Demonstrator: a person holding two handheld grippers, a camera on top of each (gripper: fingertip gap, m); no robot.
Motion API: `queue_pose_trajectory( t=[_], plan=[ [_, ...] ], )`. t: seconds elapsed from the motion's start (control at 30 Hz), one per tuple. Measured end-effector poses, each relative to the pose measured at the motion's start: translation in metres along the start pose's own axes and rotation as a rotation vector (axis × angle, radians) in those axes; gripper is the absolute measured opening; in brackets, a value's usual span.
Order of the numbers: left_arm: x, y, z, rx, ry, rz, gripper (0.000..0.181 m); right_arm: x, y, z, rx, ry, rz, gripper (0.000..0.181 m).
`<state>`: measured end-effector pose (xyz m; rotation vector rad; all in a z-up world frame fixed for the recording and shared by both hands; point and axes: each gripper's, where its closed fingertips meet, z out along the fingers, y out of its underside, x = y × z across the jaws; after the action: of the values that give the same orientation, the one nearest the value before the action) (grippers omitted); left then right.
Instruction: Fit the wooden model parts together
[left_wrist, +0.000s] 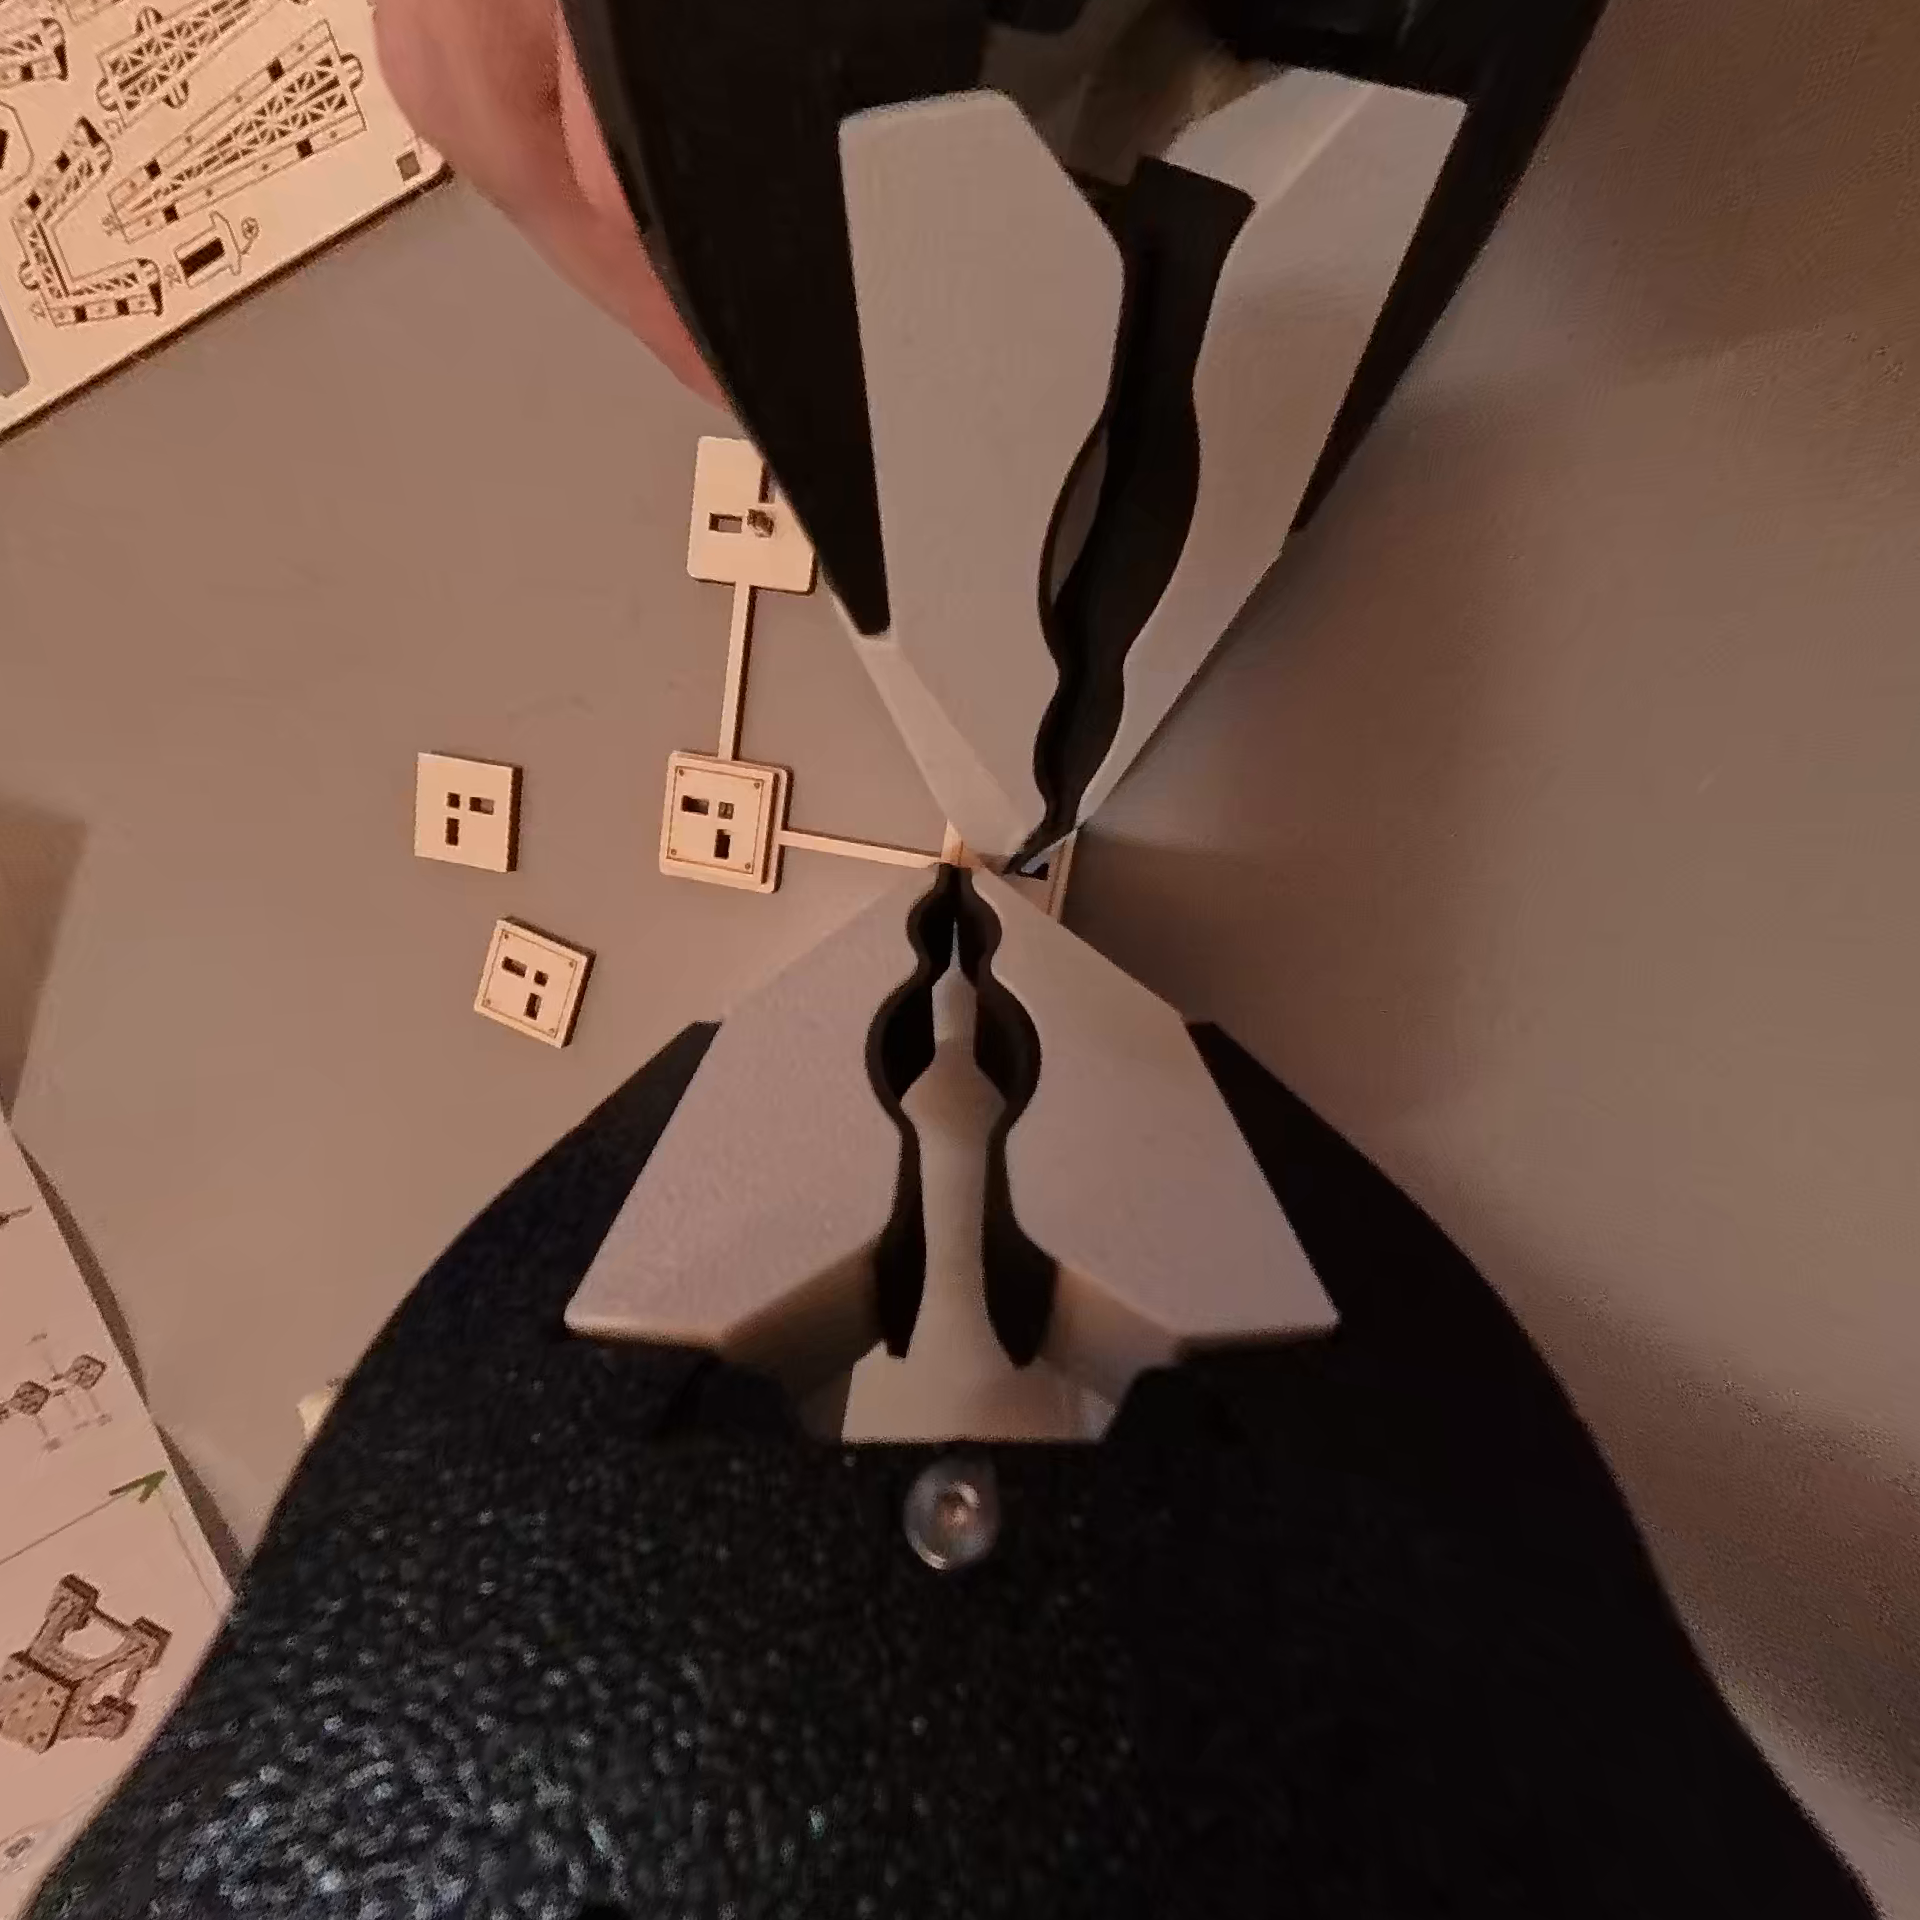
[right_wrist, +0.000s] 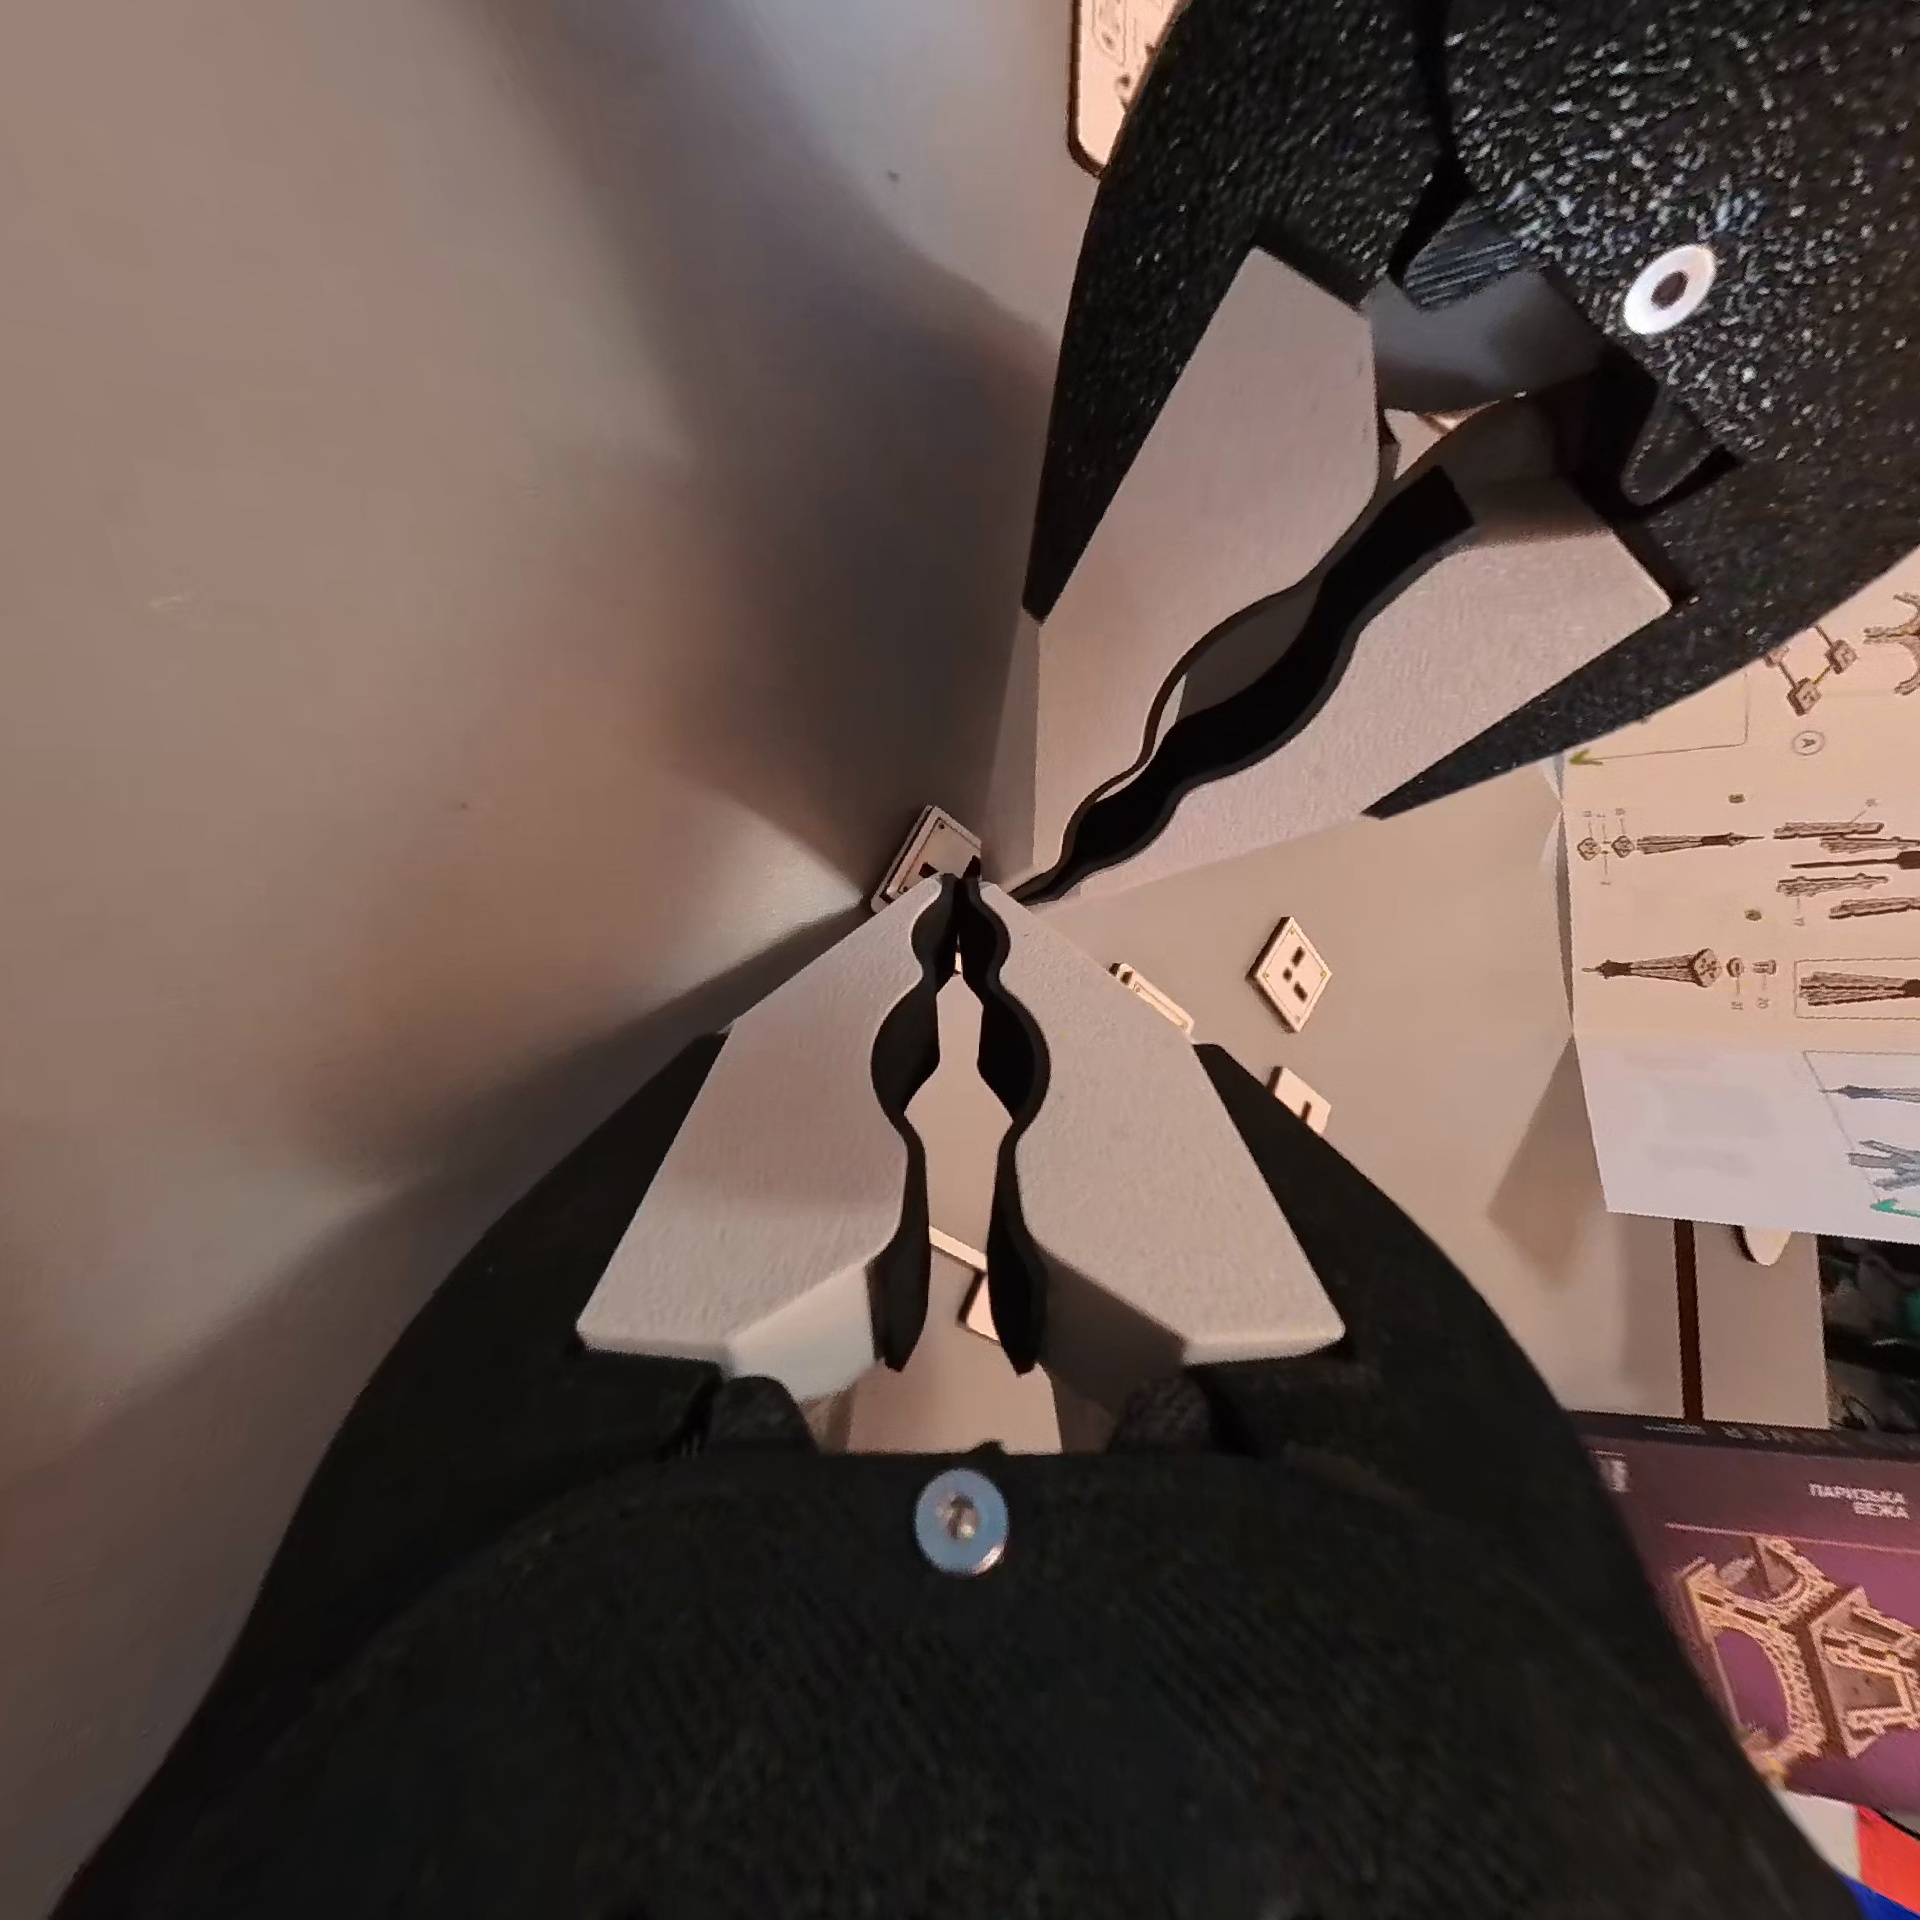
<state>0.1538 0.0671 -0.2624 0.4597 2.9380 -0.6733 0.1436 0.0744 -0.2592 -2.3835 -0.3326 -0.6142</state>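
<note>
Wooden model parts (left_wrist: 722, 821) on a grey bench (left_wrist: 312, 623): pale squares joined by thin strips, spread from centre toward 9 and 11 o'clock.

Left wrist view. Left gripper (left_wrist: 956, 883) reaching in from 6 o'clock, fingers clenched at centre where a strip (left_wrist: 862, 847) meets an end square (left_wrist: 1051, 878). Right gripper (left_wrist: 1039, 836) reaching in from 12 o'clock, fingers also closed on that square, tips almost touching the left pair. Loose square (left_wrist: 468, 810) at 9 o'clock, another loose square (left_wrist: 535, 982) at 8. Uncut part sheet (left_wrist: 156, 156) at 11 o'clock.

Likely trouble: snapping the thin strip through twisting or pulling apart with two grips so close together, or losing the tiny square through a slipping pinch.

Right wrist view. Right gripper (right_wrist: 961, 894) from 6 o'clock, clenched on the end square (right_wrist: 925, 852), only a corner showing at 11 o'clock of the tips. Left gripper (right_wrist: 1023, 888) from 1 o'clock. Instruction sheet (right_wrist: 1745, 987) at 3 o'clock, purple box (right_wrist: 1766, 1621) at 4.

Mostly hidden by fingers in both views: the end square. Impossible to tell whether any second piece sits between the tips.
</note>
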Motion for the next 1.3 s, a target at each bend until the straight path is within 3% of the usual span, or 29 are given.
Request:
queue_pose_trajectory(
  t=[0.27, 0.4, 0.8, 1.03, 1.3],
  plan=[
    [0.002, 0.002, -0.012, 0.119, -0.025, -0.111, 0.0, 0.0, 0.0, 0.0, -0.037, 0.027, -0.038, 0.0],
    [0.001, 0.0, -0.011, 0.115, -0.047, -0.089, 0.0, 0.001, -0.001, 0.001, -0.028, 0.036, -0.045, 0.0],
    [0.006, 0.002, -0.002, -0.005, 0.028, -0.07, 0.0, 0.002, 0.0, 0.001, -0.021, 0.001, -0.008, 0.0],
    [0.007, 0.003, -0.001, -0.106, 0.086, -0.073, 0.0, 0.003, 0.002, 0.002, 0.015, -0.085, 0.122, 0.0],
    [0.007, 0.003, -0.001, -0.091, 0.088, -0.103, 0.0, 0.004, 0.004, -0.003, 0.072, -0.039, 0.159, 0.0]
  ],
)
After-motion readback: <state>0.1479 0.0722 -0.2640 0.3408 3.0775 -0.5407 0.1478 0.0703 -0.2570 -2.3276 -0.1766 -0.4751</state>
